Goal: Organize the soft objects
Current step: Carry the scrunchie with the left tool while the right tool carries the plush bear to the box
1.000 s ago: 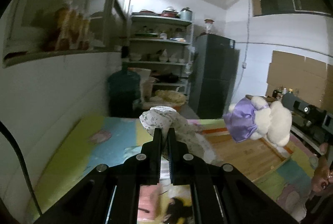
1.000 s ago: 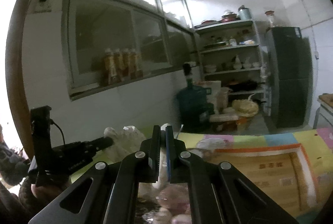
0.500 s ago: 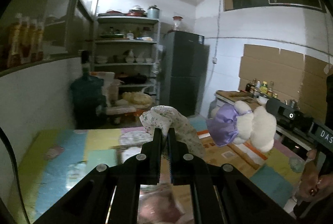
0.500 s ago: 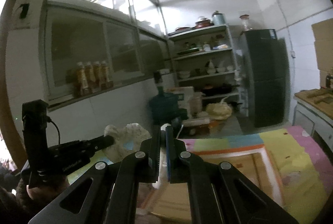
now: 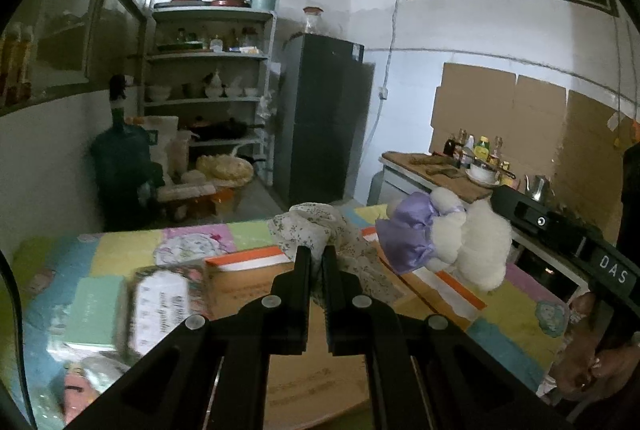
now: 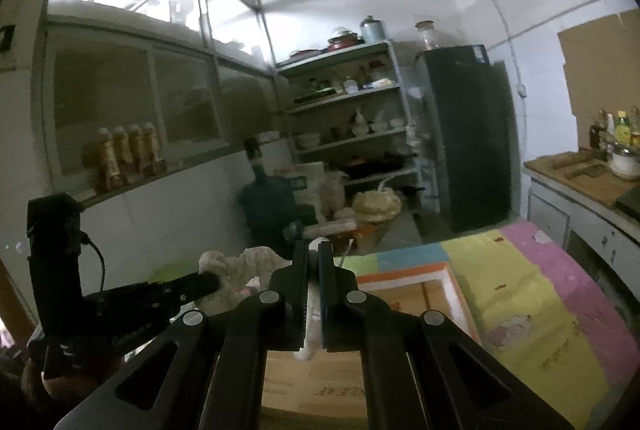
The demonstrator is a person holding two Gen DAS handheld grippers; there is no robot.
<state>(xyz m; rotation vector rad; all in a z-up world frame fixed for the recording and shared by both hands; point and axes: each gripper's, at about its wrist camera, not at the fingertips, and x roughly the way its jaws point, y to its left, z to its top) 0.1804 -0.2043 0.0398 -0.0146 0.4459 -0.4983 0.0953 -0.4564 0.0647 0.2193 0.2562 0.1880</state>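
Your left gripper point(image 5: 315, 262) squeezes flowery cloth point(image 5: 316, 230); right gripper point(image 6: 313, 262) squeezes white plush toy point(image 5: 460, 234), at 3 o'clock. Both swung from wall toward cardboard box point(image 5: 304, 342), 6 o'clock. Drop-off looks close.

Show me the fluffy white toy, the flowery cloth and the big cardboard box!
fluffy white toy point(image 5: 480, 246), left wrist view, its woolly white body.
flowery cloth point(image 5: 316, 228), left wrist view, the bunched top.
cardboard box point(image 5: 248, 282), left wrist view, its brown top.
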